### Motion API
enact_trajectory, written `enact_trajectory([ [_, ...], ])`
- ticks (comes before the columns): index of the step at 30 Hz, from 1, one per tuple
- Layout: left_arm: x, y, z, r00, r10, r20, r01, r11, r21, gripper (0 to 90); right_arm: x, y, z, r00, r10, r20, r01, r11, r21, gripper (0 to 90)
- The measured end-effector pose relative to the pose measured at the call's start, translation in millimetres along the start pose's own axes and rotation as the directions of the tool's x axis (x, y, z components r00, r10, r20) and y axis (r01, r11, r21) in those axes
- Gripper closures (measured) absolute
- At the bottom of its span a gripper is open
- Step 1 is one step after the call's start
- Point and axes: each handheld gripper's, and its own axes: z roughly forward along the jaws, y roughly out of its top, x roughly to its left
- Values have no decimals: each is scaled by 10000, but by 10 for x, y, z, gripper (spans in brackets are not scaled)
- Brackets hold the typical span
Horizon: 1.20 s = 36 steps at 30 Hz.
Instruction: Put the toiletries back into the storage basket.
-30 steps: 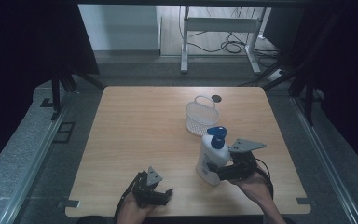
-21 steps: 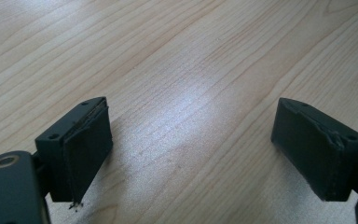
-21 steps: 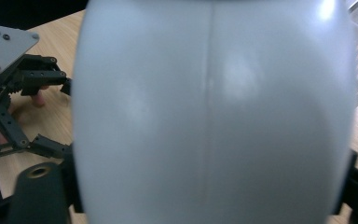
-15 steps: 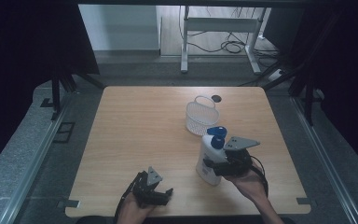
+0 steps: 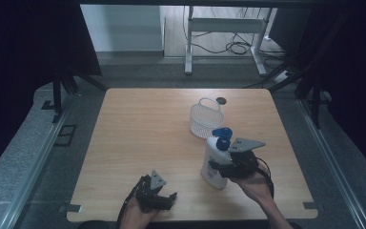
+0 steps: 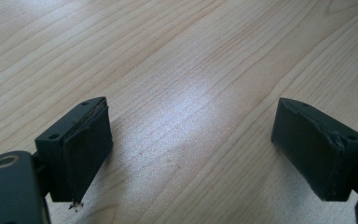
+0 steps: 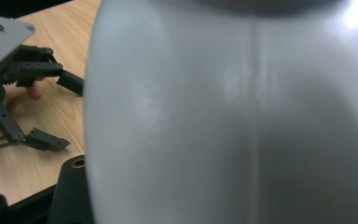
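Note:
A white pump bottle (image 5: 210,155) with a blue pump head (image 5: 223,135) stands upright on the wooden table (image 5: 138,133), right of centre. My right gripper (image 5: 217,168) comes at it from the right. Its jaws have just been closing with the bottle's lower body between them, and they now press on it. In the right gripper view the bottle (image 7: 242,121) looms very close and hides the jaws. My left gripper (image 5: 167,200) rests near the table's front edge, open and empty, with bare wood between its pads (image 6: 203,140). The left gripper (image 7: 67,112) also shows beyond the bottle.
A white wire basket (image 5: 206,119) with a handle stands just behind the bottle. A small dark disc (image 5: 220,100) lies near the far edge. Broad bare wood stretches across the table's left half. Dark frame legs and cables stand beyond the table.
The right gripper's jaws have closed on the bottle's lower body, and its grey plate sits slightly higher. The left gripper has not moved.

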Motion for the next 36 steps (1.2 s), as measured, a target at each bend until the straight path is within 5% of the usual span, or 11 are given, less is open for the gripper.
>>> enact_trajectory([
  [36, 1, 0, 0, 10000, 16, -9, -16, 10000, 8, 117, -340, 479, -85, 9935, -638, -947, 636, 9980, -47, 367],
])
